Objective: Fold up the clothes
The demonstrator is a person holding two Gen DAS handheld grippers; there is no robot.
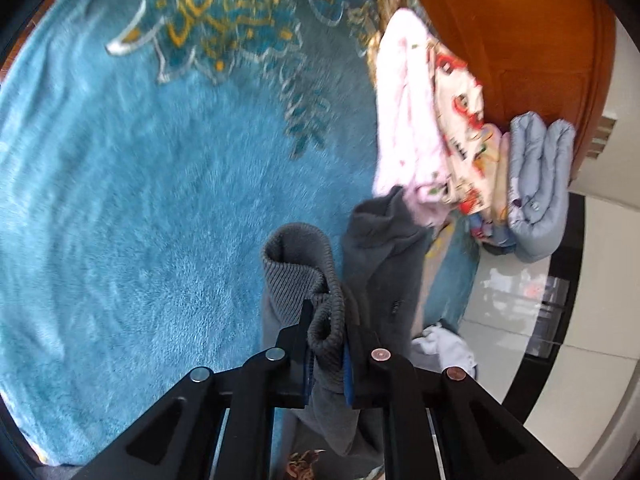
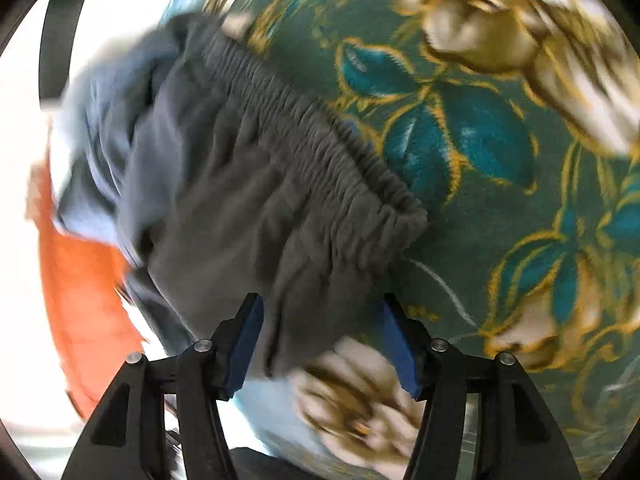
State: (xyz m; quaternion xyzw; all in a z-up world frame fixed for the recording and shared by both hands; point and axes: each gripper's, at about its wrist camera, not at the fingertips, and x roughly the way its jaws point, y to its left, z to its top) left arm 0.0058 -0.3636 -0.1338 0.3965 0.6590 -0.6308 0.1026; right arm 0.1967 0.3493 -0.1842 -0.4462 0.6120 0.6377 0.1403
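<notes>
Grey sweatpants are the garment in hand. In the left wrist view my left gripper (image 1: 325, 320) is shut on a ribbed grey cuff (image 1: 298, 264), and the rest of the grey cloth (image 1: 380, 248) hangs to the right over the blue fleece blanket (image 1: 140, 184). In the right wrist view my right gripper (image 2: 320, 320) stands open, its blue pads (image 2: 248, 340) on either side of the grey fabric. The gathered elastic waistband (image 2: 320, 136) runs diagonally above the gripper, lying on the flowered part of the blanket (image 2: 500, 200). This view is blurred by motion.
A stack of folded clothes sits at the right: a pink garment (image 1: 404, 112), a printed white one (image 1: 464, 128) and a pale blue padded one (image 1: 540, 184). A brown wooden board (image 1: 520, 40) stands behind them. White cloth (image 1: 444, 348) lies lower down, tiled floor (image 1: 560, 360) beyond.
</notes>
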